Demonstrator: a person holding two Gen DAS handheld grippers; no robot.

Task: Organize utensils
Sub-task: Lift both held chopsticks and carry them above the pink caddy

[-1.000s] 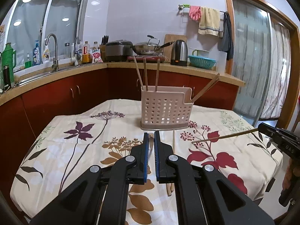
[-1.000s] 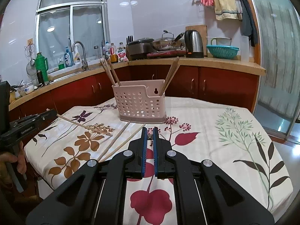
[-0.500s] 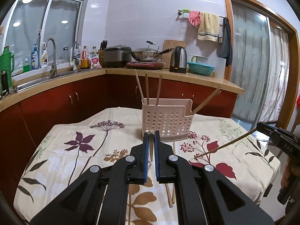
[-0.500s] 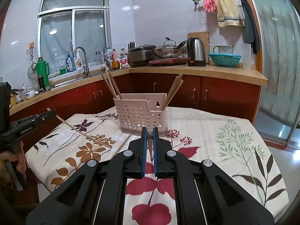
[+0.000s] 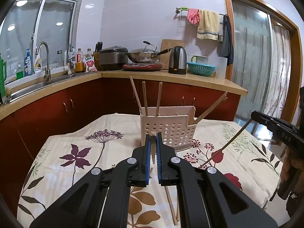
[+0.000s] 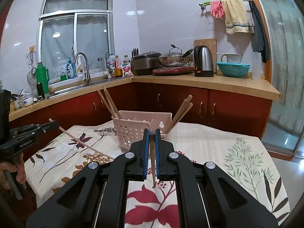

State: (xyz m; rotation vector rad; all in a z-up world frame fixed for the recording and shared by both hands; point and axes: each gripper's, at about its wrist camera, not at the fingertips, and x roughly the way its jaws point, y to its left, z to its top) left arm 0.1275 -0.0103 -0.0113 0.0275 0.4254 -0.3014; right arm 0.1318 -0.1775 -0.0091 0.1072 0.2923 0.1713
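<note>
Chopsticks are the matter of this moment, one in each claw. The left claw (image 5: 153,138) sits at the lower centre of the left wrist view, its blue pads clenched on a chopstick (image 5: 153,152) that stands almost upright between them. The right claw (image 6: 150,134) sits at the lower centre of the right wrist view and is clenched on another chopstick (image 6: 153,163), whose lower end points down toward the flowered cloth of the desk (image 6: 218,148). The pink holder (image 5: 169,129) with many round holes stands on the desk at the centre of both views, just behind the fingertips. Three chopsticks (image 5: 144,98) lean in its one compartment, and two more (image 5: 210,108) lean out to the right from the other compartment. Two loose chopsticks (image 5: 171,205) lie on the cloth at the bottom of the left wrist view. In the right wrist view the left claw appears at the left edge, and its chopstick slopes down to the right over the cloth.
</note>
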